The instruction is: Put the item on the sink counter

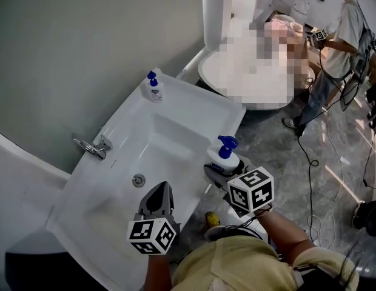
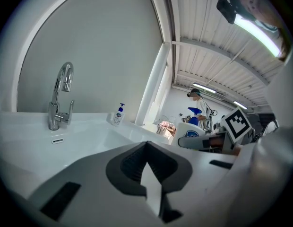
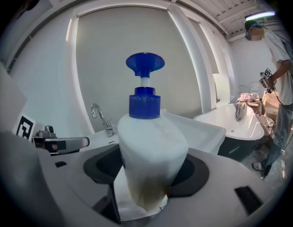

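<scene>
Right gripper [image 3: 145,193] jaws clamp the white plastic pump bottle with blue dispenser head [image 3: 151,145], upright between them: carry step. Left gripper [image 2: 149,176] jaws together, nothing between. Next, probably: lower onto the white ceramic sink counter [image 1: 197,102] ahead of the jaws, then release.

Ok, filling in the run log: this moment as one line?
right gripper: shut on pump bottle, by sink right edge | left gripper: shut, empty, over sink front | second pump bottle: sink back corner

From overhead we look steeply down on the sink [image 1: 197,99]; both gripper views sit low and close, sharing its faucet [image 1: 91,145].
</scene>
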A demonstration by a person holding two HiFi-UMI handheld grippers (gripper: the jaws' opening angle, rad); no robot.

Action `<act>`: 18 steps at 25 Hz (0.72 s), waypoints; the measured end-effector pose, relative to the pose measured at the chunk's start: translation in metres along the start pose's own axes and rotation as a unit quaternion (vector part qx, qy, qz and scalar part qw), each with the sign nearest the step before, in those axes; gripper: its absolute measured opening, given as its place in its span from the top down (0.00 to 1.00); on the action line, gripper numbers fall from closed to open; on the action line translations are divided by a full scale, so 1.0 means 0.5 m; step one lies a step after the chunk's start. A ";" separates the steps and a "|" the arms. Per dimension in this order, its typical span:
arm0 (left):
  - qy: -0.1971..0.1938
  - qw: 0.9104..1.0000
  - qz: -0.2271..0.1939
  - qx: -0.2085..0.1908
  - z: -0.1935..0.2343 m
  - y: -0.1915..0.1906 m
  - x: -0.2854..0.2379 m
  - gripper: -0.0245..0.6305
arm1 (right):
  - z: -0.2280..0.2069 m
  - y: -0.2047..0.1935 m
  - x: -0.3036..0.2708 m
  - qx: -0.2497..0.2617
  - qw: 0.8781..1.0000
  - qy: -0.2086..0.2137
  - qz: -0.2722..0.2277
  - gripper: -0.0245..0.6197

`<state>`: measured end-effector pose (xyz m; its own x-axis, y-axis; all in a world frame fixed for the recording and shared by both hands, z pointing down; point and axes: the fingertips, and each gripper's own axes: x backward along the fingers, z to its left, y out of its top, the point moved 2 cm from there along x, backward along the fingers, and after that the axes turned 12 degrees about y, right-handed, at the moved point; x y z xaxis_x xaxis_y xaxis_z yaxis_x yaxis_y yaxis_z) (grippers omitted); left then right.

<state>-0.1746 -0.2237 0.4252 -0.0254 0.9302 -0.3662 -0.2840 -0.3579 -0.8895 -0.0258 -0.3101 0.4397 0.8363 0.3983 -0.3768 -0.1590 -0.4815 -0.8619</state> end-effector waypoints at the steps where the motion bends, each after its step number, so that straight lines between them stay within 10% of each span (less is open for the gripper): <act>1: 0.001 1.000 0.000 0.000 0.000 0.000 -0.007 0.92 | -0.008 0.002 -0.006 0.001 1.000 0.001 0.001 0.50; 18: 0.023 1.000 -0.007 0.013 -0.008 0.029 -0.141 0.92 | -0.166 0.080 -0.123 0.034 0.999 -0.004 0.011 0.50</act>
<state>-0.1730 -0.2948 0.4369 0.0225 0.9305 -0.3657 -0.3088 -0.3415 -0.8877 -0.0404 -0.4186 0.4564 0.8284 0.3943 -0.3977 -0.2120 -0.4365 -0.8744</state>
